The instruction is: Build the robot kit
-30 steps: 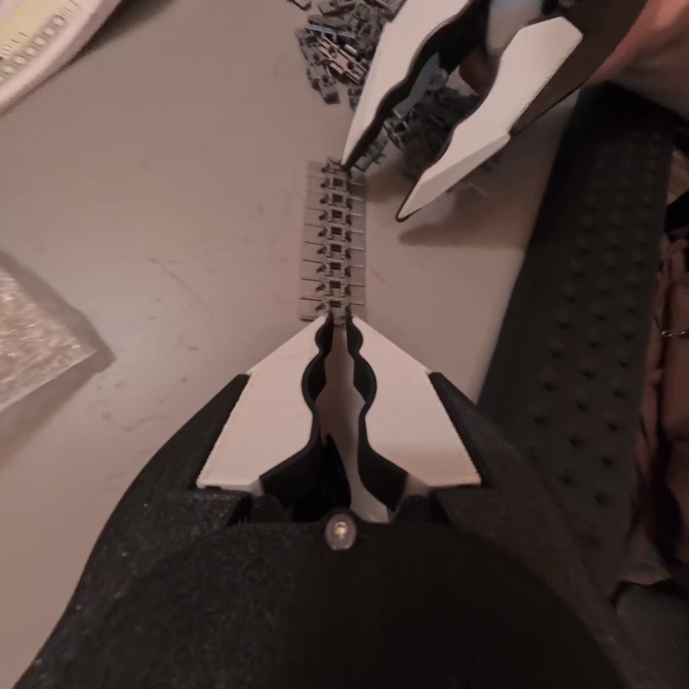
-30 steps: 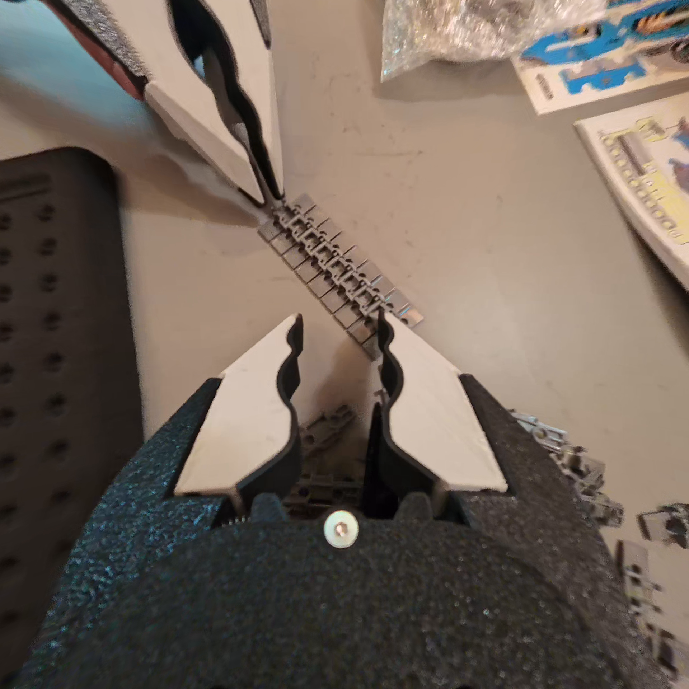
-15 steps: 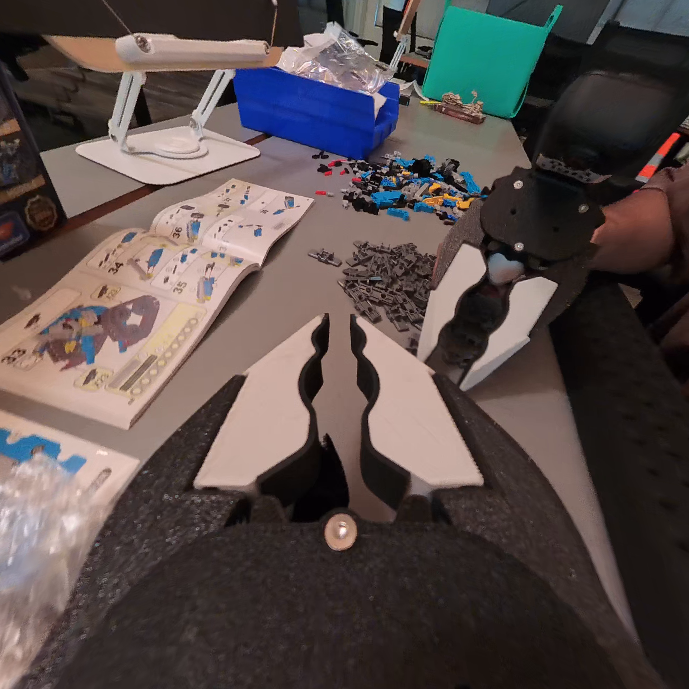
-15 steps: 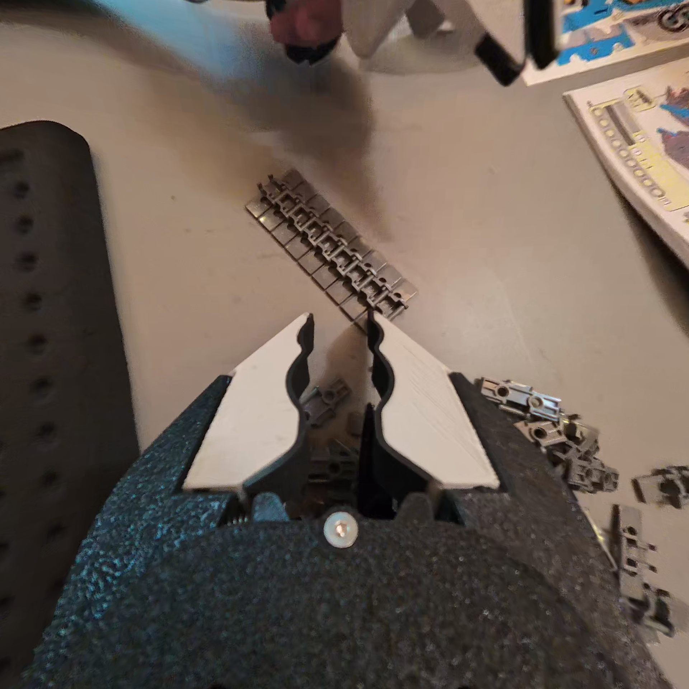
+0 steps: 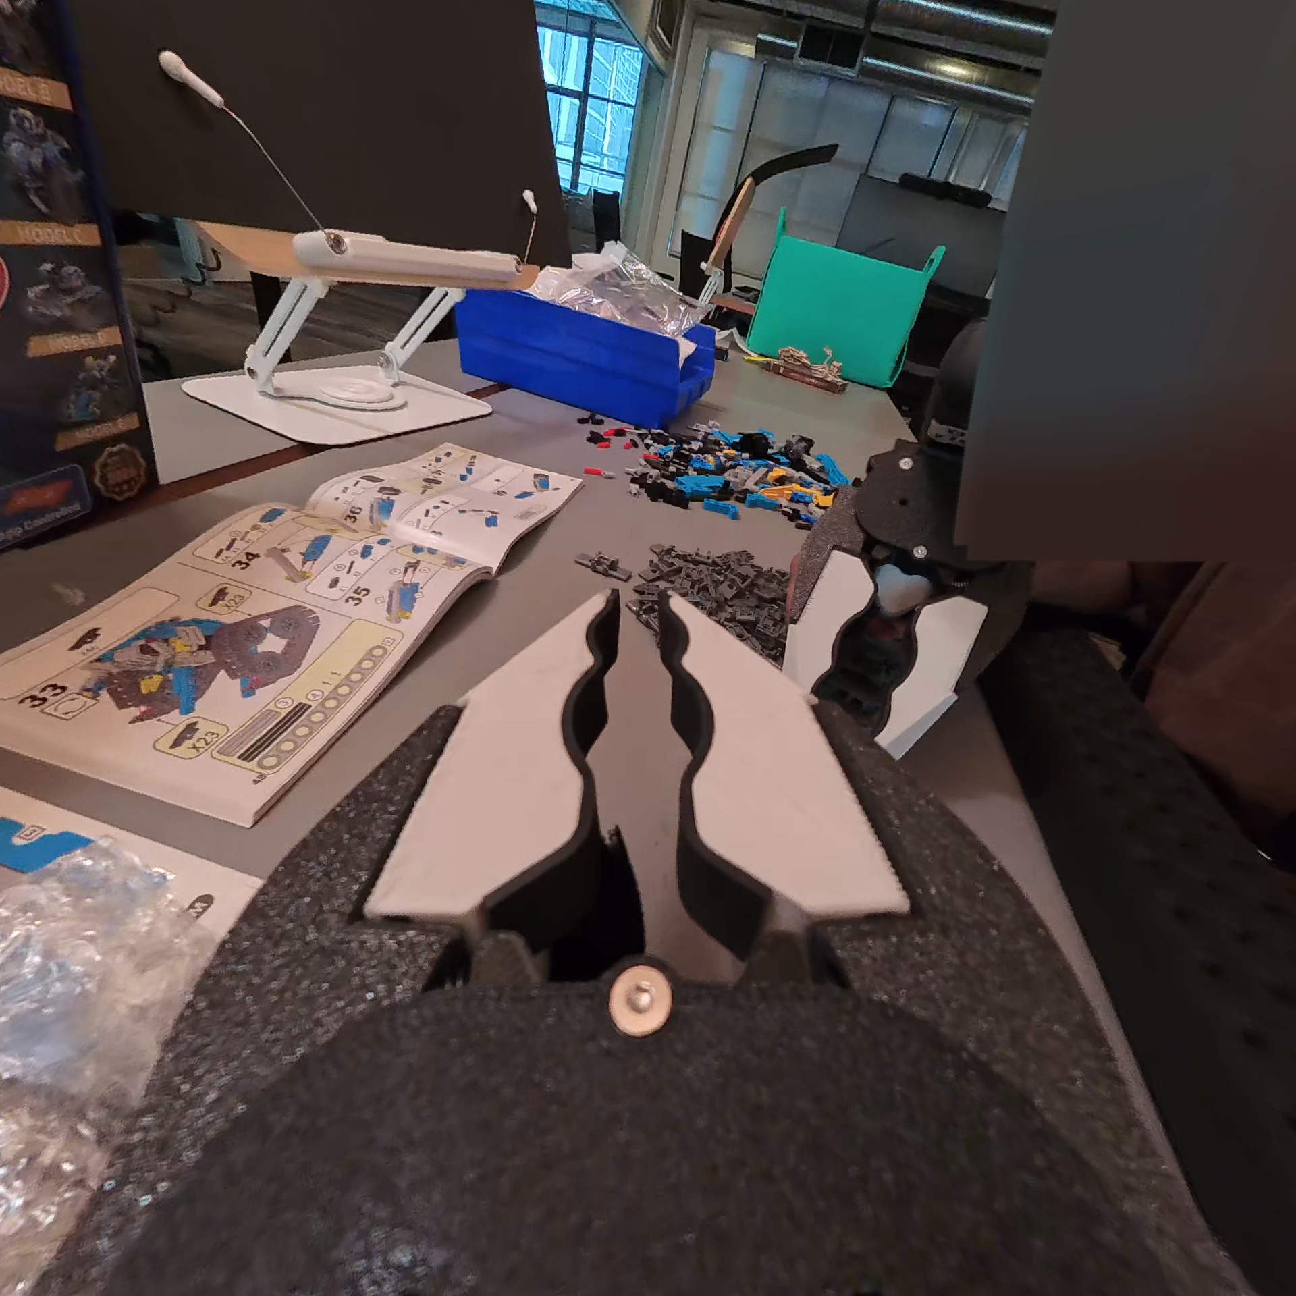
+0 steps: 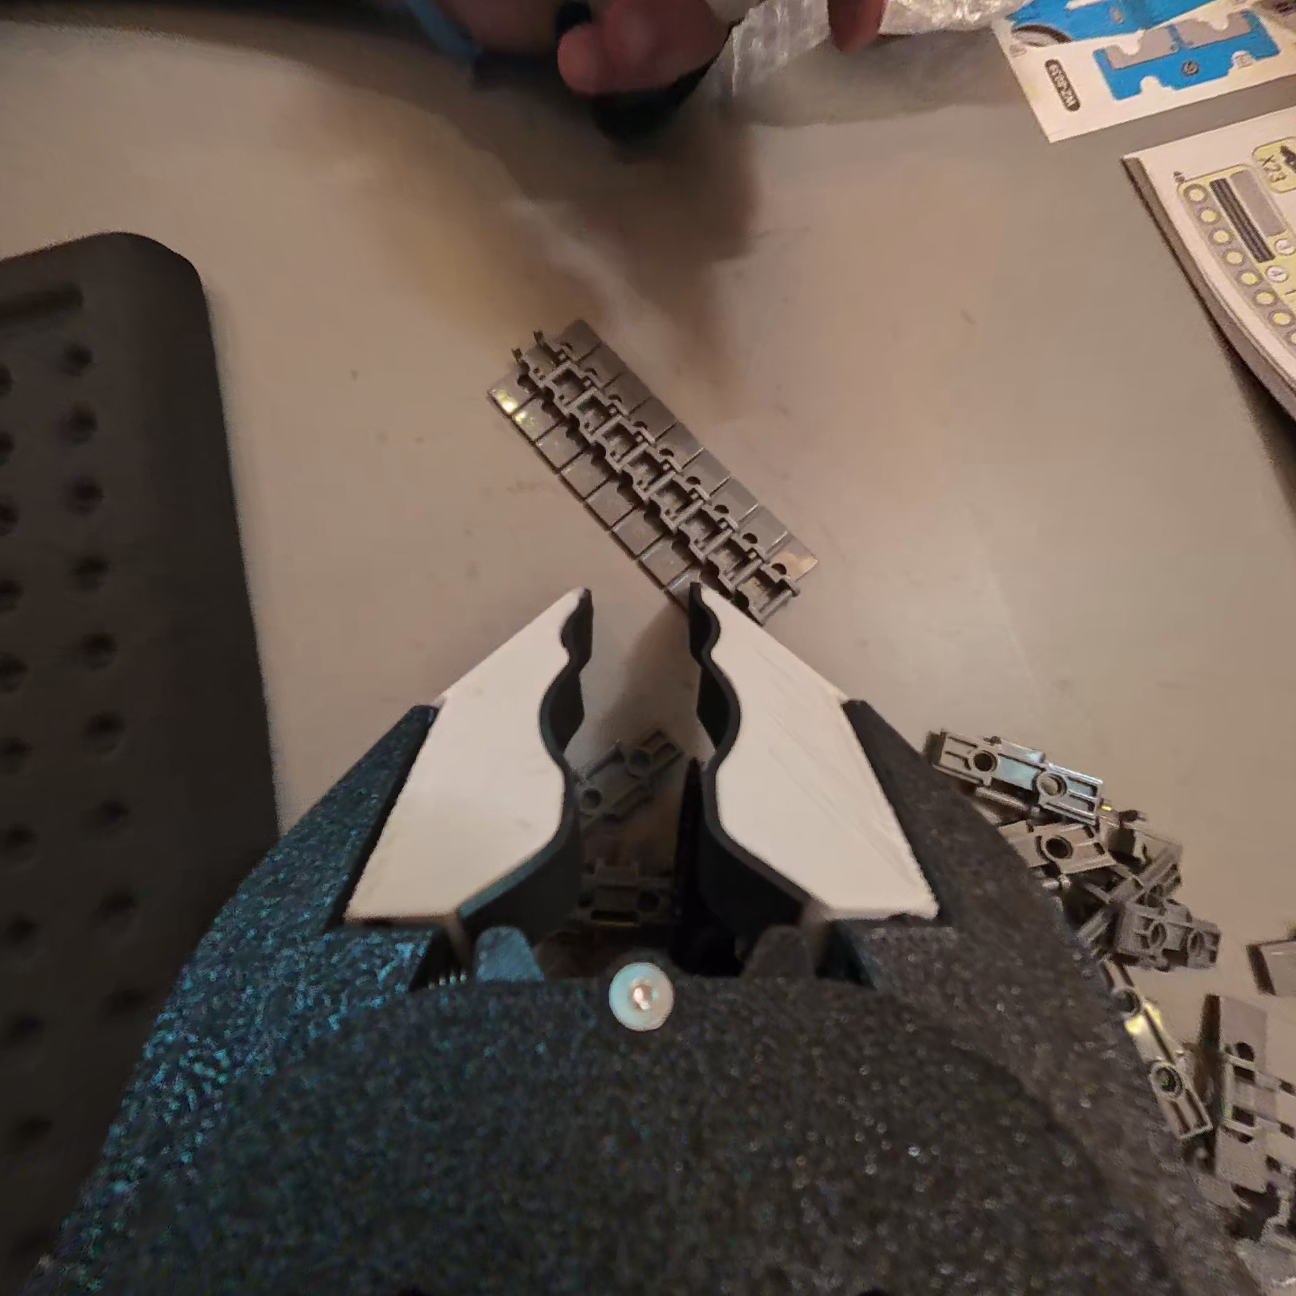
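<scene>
A strip of joined grey track links lies flat on the grey table, running diagonally. My right gripper is open and empty, its right fingertip just short of the strip's near end. Loose grey links lie under it. My left gripper is open and empty, raised above the table and facing across it, so the strip is out of its view. That view shows the right gripper pointing down beside a pile of grey links.
An open instruction booklet lies left, a plastic bag near left, coloured pieces, a blue bin and a white stand farther back. A black perforated mat borders the table. More loose links lie right. About 15 cm separates my left fingertips from my right.
My left gripper let go of the strip's end, opened, and lifted and tilted up away from the table. The right gripper's jaws narrowed a little and stay by the strip's other end.
</scene>
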